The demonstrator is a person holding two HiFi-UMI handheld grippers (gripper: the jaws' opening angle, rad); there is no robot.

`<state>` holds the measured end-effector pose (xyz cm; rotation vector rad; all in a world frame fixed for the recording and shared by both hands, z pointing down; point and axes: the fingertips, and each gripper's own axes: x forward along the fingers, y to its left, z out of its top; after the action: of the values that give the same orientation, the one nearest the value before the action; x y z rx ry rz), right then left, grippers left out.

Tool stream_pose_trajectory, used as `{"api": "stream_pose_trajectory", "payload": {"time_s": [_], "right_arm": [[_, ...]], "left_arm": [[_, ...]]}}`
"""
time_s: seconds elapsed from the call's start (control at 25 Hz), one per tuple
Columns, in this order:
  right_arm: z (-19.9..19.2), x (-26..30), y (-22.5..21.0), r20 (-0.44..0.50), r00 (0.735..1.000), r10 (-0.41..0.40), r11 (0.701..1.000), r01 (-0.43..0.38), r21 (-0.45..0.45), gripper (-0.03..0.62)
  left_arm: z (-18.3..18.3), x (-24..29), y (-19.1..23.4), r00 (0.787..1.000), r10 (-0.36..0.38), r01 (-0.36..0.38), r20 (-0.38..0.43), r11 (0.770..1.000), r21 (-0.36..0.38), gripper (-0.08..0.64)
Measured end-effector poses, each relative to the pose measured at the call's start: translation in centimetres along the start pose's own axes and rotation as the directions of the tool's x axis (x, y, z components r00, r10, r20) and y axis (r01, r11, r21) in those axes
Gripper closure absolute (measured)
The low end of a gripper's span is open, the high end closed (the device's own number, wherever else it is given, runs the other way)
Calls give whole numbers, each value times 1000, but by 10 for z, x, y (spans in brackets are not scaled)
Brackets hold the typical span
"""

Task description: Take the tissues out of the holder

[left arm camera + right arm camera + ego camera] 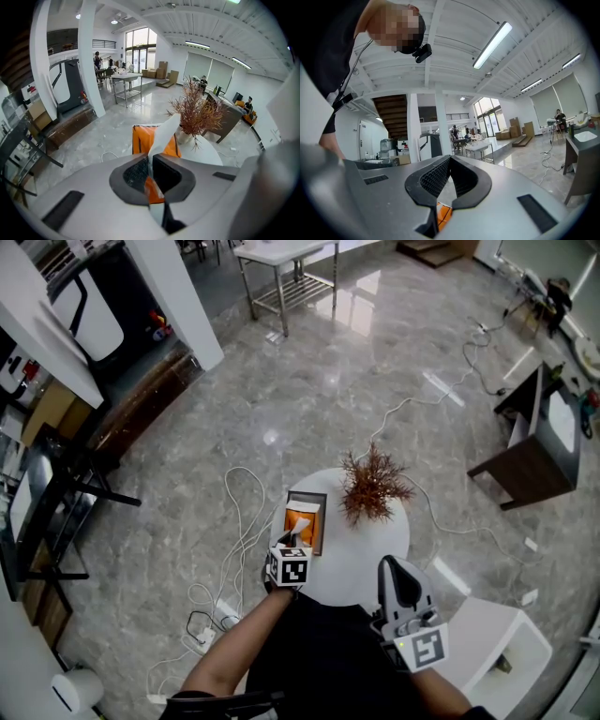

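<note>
The pull is in hand. The left gripper (151, 160) has its jaws pressed together on a white tissue (165, 132), pinched at about mid-length: one end stands up past the tips and the other runs down between the pads towards the camera. The orange holder (302, 518) sits in a dark frame on the near left part of the round table (380, 554), just beside a dried plant (373, 486). In the head view the left gripper hangs at the holder's near edge, with the tissue between it and the holder's top.

I cannot tell whether the tissue's far end is free of the slot or is caught in it, since the jaws and the sheet itself cover that spot.

The right gripper (450, 158) is held low by the person's body, well apart from the holder, pointing out into the room. Its jaws meet at the tips with nothing between them.

As I judge it, the next move calls for a steady draw up and away from the holder until the sheet comes clear, with the grip kept firm so the thin paper does not slip or tear. The light holder may lift or slide with the pull, and the free right gripper could steady it
</note>
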<state>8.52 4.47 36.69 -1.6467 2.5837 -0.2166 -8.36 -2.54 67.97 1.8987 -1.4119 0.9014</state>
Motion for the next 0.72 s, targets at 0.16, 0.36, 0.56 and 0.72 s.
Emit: {"api": "stream_pose_trajectory", "payload": {"time_s": [0.16, 0.36, 0.56, 0.72], "right_arm": [[-1, 1, 12, -17, 1000, -7, 1000, 7, -2, 584], [-1, 7, 27, -38, 999, -25, 999, 24, -21, 584], [0, 13, 42, -39, 998, -46, 999, 45, -28, 584], [3, 18, 51, -30, 997, -67, 997, 66, -30, 584]], "left_arm": [[3, -2, 0, 1000, -21, 21, 7, 1000, -15, 555], [10, -5, 3, 998, -54, 54, 15, 998, -8, 555], [11, -11, 5, 997, -73, 73, 5, 997, 15, 555], [10, -14, 14, 997, -78, 79, -9, 996, 40, 555]]}}
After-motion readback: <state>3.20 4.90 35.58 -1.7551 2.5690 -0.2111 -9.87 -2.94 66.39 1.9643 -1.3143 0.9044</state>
